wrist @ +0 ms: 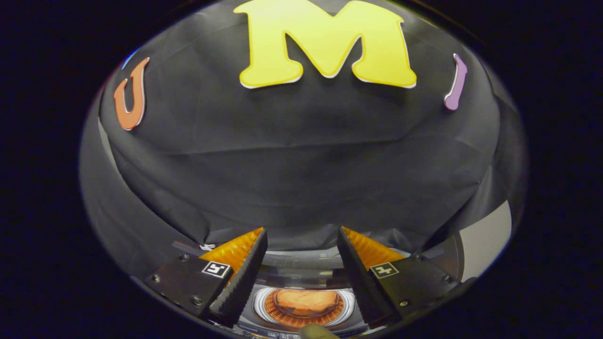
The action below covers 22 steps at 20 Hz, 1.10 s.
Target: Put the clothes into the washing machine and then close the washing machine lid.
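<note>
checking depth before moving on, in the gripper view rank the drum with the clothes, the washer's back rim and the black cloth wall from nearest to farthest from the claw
1. Drum with the clothes, between the open claw fingers, below.
2. Washer's back rim, just beyond the drum.
3. Black cloth wall, behind the washer, farthest.

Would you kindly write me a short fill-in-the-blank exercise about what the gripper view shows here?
1. The gripper has its fingers spread ____, with nothing held between them.
2. Between and below the fingers lies the washing machine's round ____.
3. Something orange lies ____ that drum.
4. The booth wall beyond the fingers is draped in ____ cloth.

Missing words: open; drum; inside; black
</note>
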Available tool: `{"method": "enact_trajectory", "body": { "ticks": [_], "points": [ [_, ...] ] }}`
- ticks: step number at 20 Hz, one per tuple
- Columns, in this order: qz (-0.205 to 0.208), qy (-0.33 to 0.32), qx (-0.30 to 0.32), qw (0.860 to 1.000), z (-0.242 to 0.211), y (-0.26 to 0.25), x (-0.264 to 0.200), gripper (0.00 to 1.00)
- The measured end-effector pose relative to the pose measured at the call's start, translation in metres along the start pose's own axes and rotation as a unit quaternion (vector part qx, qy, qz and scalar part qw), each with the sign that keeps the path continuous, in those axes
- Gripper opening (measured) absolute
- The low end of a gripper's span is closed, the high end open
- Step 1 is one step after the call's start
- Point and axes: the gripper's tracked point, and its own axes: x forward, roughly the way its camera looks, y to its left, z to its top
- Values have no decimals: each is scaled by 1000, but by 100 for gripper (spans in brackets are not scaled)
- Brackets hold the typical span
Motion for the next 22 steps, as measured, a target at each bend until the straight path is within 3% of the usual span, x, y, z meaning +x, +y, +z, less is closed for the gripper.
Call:
{"method": "enact_trajectory", "body": {
  "ticks": [6, 12, 22],
  "points": [
    [-16, 16, 10, 1000, -15, -10, 20, 94],
    [-35, 2, 5, 999, -18, -11, 11, 94],
    [-29, -8, -3, 1000, -41, -11, -13, 94]
  ]
}}
